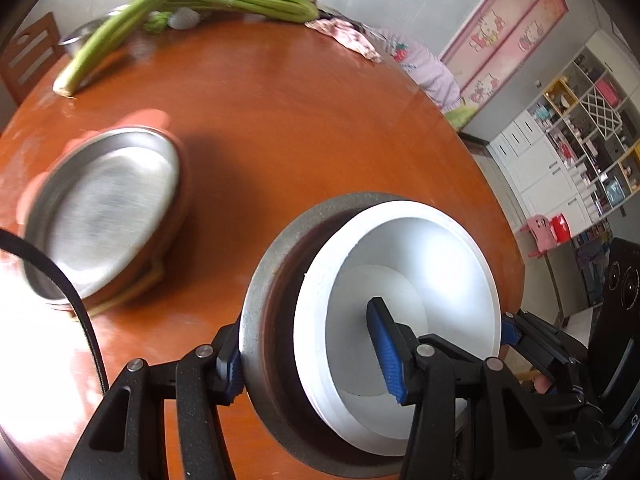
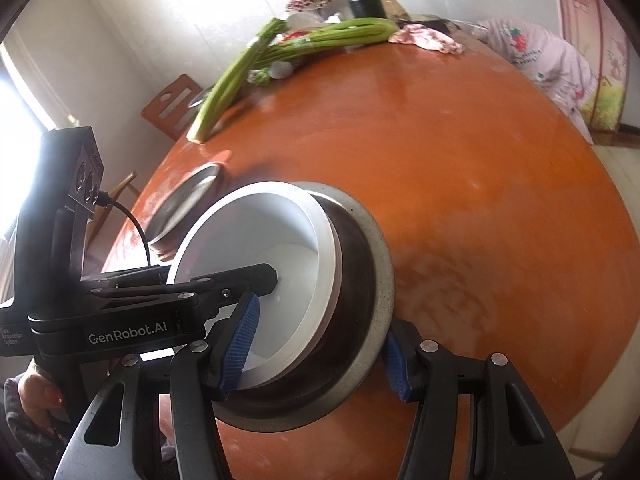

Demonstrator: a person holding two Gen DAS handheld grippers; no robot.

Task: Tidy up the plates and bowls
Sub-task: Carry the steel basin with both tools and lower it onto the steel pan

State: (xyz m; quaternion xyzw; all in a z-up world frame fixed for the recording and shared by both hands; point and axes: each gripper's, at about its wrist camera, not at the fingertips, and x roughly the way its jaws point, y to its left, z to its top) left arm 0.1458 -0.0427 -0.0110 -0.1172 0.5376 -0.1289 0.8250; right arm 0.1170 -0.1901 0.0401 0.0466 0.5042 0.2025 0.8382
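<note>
Left gripper (image 1: 316, 360) is clamped across the near rim of the nested bowls: one pad on the outer wall of the grey metal bowl (image 1: 256, 300), the other inside the white bowl (image 1: 440, 248) that sits in it. Right gripper (image 2: 320, 352) grips the same stack from its side, one pad inside the white bowl (image 2: 256, 232), one outside the grey metal bowl (image 2: 376, 248). Stack is tilted over the orange worktop (image 1: 300, 120); a steel plate (image 1: 108, 208) lies apart, celery (image 1: 248, 2) at the far edge.

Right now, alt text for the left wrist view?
Both grippers clamp a white bowl nested in a grey bowl, left gripper across the near rims. A steel pan sits left on the orange table, celery behind.
</note>
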